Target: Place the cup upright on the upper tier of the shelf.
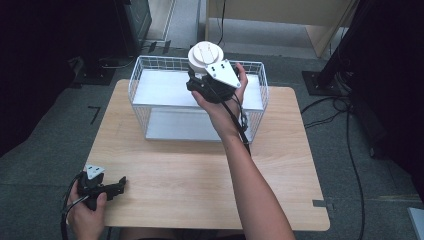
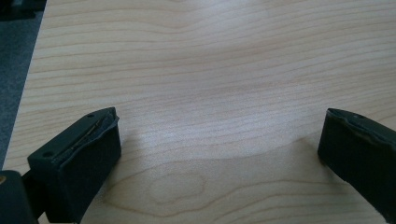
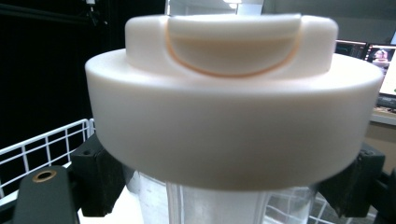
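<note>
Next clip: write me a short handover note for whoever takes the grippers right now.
Right gripper: shut on the clear jar just under its white lid, held above the wire basket at the table's far side.
Left gripper: open, empty, low over the table near its front left corner.
Done: jar gripped and lifted.
Left: whether it goes into or comes out of the basket can't be told; set it down, release.

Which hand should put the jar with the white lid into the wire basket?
The right gripper: it already grips the jar over the wire basket. The left gripper rests open near the table's edge.
</note>
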A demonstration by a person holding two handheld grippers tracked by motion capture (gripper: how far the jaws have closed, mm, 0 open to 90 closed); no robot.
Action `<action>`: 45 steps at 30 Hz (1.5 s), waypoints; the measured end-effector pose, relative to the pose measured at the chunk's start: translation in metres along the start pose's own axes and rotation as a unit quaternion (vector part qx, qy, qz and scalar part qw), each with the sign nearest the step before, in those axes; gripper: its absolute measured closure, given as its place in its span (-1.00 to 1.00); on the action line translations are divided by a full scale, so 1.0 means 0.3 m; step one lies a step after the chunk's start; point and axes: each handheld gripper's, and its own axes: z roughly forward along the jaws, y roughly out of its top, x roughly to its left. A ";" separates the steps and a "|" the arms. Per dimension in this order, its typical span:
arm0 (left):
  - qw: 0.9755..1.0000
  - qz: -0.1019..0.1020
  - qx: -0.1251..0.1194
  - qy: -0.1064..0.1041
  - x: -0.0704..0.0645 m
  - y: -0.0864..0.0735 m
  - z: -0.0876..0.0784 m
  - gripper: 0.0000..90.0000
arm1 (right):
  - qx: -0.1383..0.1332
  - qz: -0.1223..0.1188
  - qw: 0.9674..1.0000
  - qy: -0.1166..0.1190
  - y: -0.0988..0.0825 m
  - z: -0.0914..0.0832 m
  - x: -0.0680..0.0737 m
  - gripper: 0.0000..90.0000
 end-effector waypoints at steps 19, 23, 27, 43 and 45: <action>1.000 0.000 0.000 0.000 0.000 0.000 0.000 -1.00 | 0.013 0.046 0.999 -0.013 -0.005 0.111 -0.057 -0.66; 1.000 0.000 0.000 0.000 0.000 0.000 0.000 -1.00 | 0.017 0.044 0.999 -0.010 -0.002 0.109 -0.061 -0.66; 1.000 0.000 0.000 0.000 0.000 0.000 0.000 -1.00 | 0.017 0.056 0.998 0.004 0.000 0.104 -0.067 -0.75; 1.000 0.000 -0.001 0.000 0.000 0.000 0.000 -1.00 | 0.027 0.050 0.998 0.021 -0.071 0.005 -0.082 -1.00; 1.000 0.000 -0.001 0.000 0.000 0.000 0.000 -1.00 | 0.030 0.048 0.998 0.021 -0.100 -0.021 -0.092 -1.00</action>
